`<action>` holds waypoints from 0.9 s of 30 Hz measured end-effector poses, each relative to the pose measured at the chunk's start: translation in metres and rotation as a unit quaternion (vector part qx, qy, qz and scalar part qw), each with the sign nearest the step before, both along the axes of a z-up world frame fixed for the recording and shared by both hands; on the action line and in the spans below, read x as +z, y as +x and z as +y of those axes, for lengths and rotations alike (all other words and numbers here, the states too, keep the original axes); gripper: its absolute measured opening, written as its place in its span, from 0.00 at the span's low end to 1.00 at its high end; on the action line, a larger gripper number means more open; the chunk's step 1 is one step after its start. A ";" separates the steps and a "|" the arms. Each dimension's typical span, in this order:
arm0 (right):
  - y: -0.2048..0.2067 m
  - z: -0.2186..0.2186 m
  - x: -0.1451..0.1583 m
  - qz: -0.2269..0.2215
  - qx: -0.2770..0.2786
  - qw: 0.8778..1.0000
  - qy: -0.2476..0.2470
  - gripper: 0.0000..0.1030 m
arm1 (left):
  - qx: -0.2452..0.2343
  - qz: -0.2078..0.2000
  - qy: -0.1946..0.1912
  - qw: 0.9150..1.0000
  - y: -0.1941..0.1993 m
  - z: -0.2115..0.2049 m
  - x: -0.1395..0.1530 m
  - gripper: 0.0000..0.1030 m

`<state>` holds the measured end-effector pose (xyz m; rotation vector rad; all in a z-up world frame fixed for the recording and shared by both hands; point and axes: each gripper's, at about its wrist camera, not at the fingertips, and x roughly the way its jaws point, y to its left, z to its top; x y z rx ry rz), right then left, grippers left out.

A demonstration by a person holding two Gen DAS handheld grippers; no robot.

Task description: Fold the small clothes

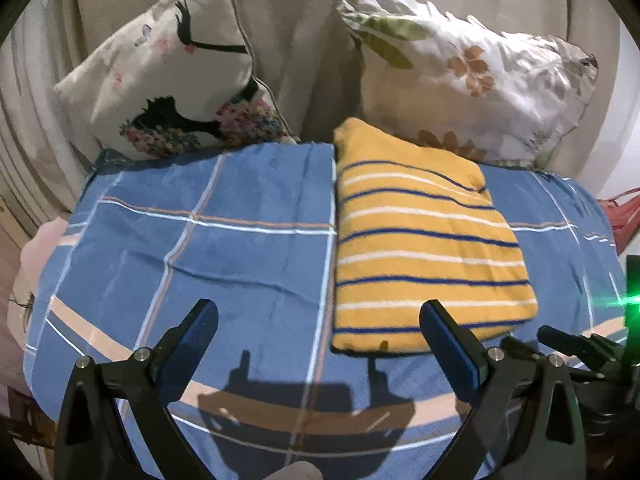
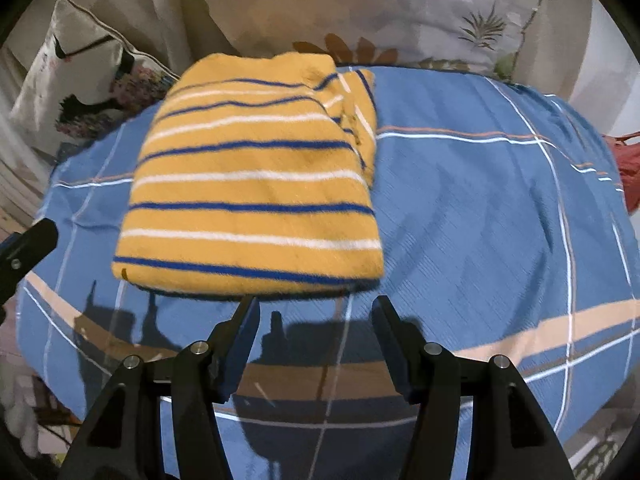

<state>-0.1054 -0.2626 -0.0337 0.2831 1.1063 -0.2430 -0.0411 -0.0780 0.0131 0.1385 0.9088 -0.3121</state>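
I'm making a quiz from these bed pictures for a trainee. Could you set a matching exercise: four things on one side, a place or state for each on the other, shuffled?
Things:
1. striped sweater
2. bird cushion
3. leaf-print pillow
4. left tool

Places or states:
A. open, holding nothing
B. folded flat on the blue checked sheet
C. propped at the back, left of the other
D. at the back, just behind the sweater

Pairs: 1-B, 2-C, 3-D, 4-A
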 end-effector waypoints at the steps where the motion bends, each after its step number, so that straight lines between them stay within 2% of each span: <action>1: -0.003 0.001 -0.001 0.002 0.001 1.000 -0.007 0.60 | -0.003 0.004 -0.002 1.000 -0.002 -0.001 -0.001 0.98; 5: -0.016 0.008 -0.005 0.011 0.002 0.999 -0.035 0.60 | -0.013 0.021 0.001 1.000 -0.012 -0.004 -0.011 0.98; 11: -0.036 0.009 -0.018 0.034 -0.003 0.999 -0.030 0.61 | -0.010 0.050 0.004 0.999 -0.029 -0.006 -0.029 0.98; 20: -0.058 0.012 -0.015 0.026 -0.010 0.999 -0.038 0.61 | -0.006 0.063 -0.003 0.998 -0.054 0.000 -0.035 0.98; 27: -0.070 0.018 0.003 -0.004 -0.008 0.998 -0.061 0.61 | 0.005 0.038 -0.013 0.999 -0.066 0.005 -0.021 0.98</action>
